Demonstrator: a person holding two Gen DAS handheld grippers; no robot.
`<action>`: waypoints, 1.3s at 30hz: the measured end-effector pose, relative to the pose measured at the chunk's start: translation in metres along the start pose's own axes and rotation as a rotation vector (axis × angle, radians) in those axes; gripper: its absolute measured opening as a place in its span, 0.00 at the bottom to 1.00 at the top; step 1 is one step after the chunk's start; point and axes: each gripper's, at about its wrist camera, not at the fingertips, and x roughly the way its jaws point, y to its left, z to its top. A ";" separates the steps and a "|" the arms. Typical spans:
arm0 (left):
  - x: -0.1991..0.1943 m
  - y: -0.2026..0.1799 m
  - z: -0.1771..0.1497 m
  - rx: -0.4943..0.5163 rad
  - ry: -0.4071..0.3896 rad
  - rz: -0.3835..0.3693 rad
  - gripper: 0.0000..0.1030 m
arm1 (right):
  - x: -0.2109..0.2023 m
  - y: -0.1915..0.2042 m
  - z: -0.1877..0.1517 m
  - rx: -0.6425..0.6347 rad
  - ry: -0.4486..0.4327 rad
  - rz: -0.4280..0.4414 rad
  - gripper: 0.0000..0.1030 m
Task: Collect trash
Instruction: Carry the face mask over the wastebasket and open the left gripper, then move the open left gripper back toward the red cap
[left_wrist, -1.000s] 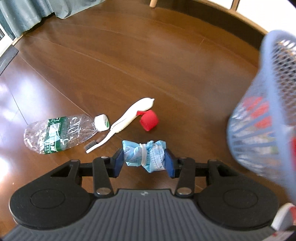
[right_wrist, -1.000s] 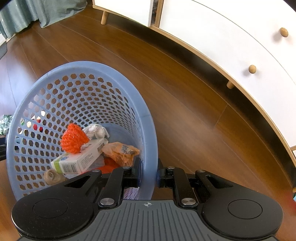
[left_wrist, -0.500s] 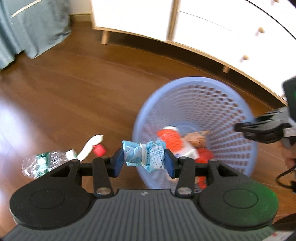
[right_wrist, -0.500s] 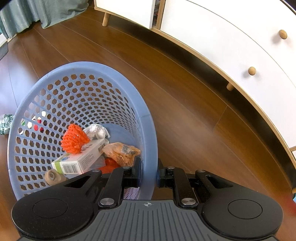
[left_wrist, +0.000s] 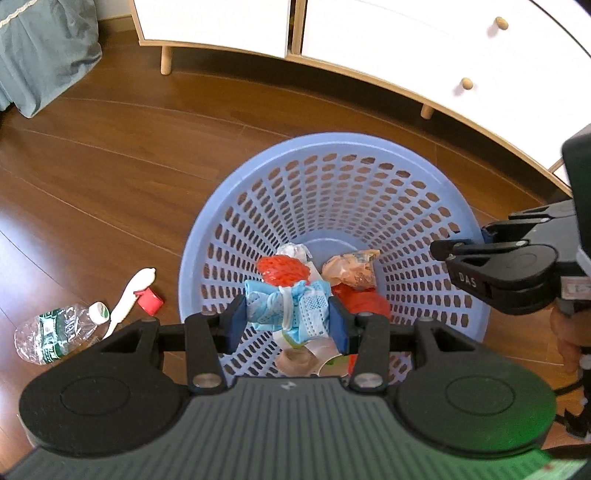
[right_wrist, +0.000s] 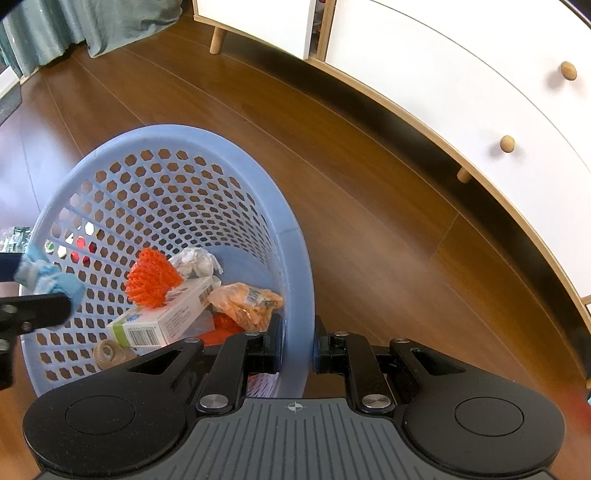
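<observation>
The blue mesh basket (left_wrist: 369, 155) is sitting on the wooden floor (left_wrist: 110, 177) with its mouth wide open toward the camera, tilted; the white cabinet (left_wrist: 406, 48) on wooden legs is running along the far side, with a strip of bare floor lying between it and the basket's far rim; to the left, the floor is stretching open as far as the teal curtain (left_wrist: 44, 48); near the basket's left wall a clear plastic bottle (left_wrist: 55, 332), a white toothbrush (left_wrist: 129, 295) and a small red cap (left_wrist: 149, 303) are lying close together on the boards; the left gripper (left_wrist: 287, 320) is pointing steeply down over the near part of the basket's mouth, its blue pads pressing on both sides of a crumpled blue face mask (left_wrist: 288, 308), which is hanging above the trash already inside: an orange net (right_wrist: 151, 280), a white-and-green carton (right_wrist: 166, 321), an orange wrapper (right_wrist: 247, 304), a white paper wad (right_wrist: 195, 260); the right gripper (right_wrist: 297, 341) is also aiming steeply down, its jaws nearly together and pinching the basket's rim on the right side, one finger inside the wall, the other outside
</observation>
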 end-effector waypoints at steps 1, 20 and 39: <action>0.002 -0.001 0.000 -0.001 0.004 0.001 0.40 | 0.000 0.000 0.000 0.001 0.000 0.000 0.11; 0.010 0.000 0.003 -0.012 -0.006 0.031 0.63 | -0.001 0.004 0.001 0.004 0.000 0.004 0.11; -0.050 0.074 -0.014 -0.105 -0.177 0.133 0.62 | -0.003 0.003 0.002 0.011 -0.004 0.018 0.11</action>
